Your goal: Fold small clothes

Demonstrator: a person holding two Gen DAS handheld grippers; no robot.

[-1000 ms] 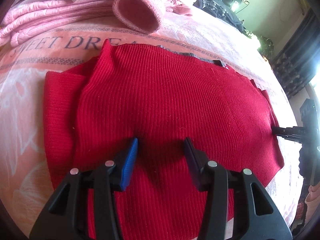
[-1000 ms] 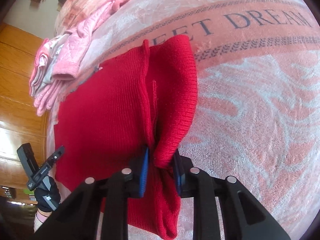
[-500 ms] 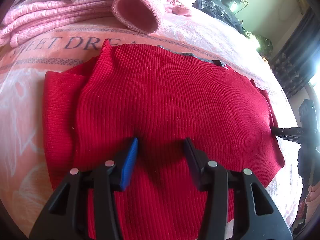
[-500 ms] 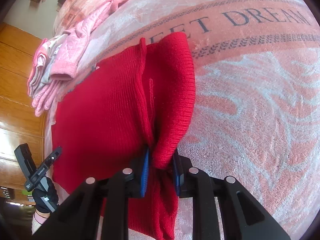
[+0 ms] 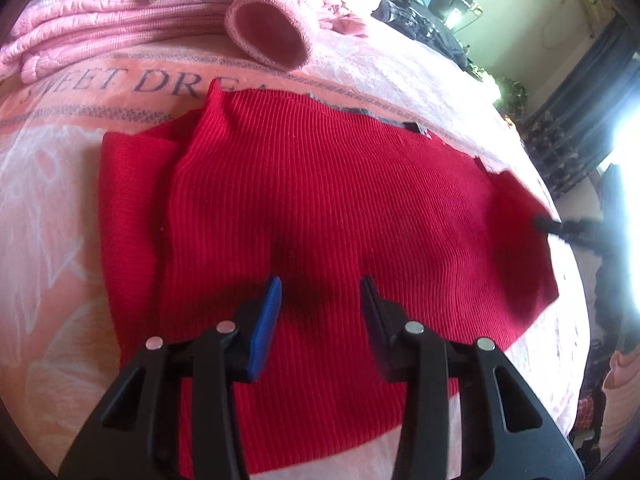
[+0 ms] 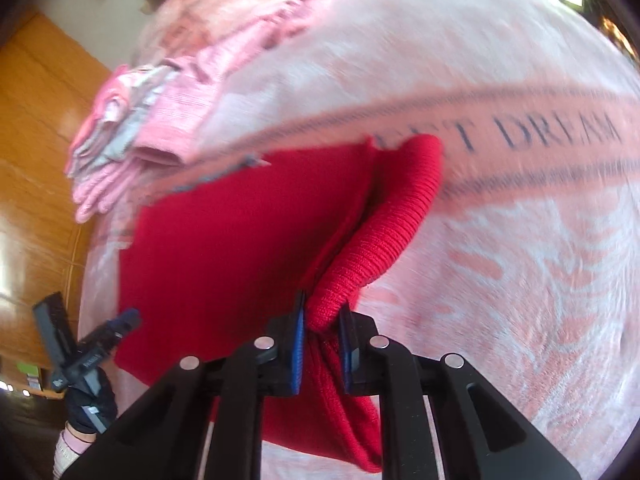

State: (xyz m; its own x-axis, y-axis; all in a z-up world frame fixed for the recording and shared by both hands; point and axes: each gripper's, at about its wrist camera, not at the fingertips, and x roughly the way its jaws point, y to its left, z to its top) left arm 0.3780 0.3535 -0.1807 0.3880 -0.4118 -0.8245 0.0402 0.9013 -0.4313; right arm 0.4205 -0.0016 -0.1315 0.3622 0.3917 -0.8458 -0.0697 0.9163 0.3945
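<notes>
Now the pink blanket covers the bed, with a pile of pink clothes at its far edge. On it the red sweater lies flat. Over its middle the left gripper hovers with fingers apart. The right gripper is clamped on a raised sleeve fold.

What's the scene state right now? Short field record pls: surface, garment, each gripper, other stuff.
surface: pink blanket printed with dark lettering
garment: red ribbed knit, spread mostly flat, one side folded over
left gripper: open, over the knit's near part, nothing between its fingers
right gripper: shut on a raised fold at the knit's edge
other: pile of pink clothes at the blanket's far side; wooden panel beyond it in the right wrist view
</notes>
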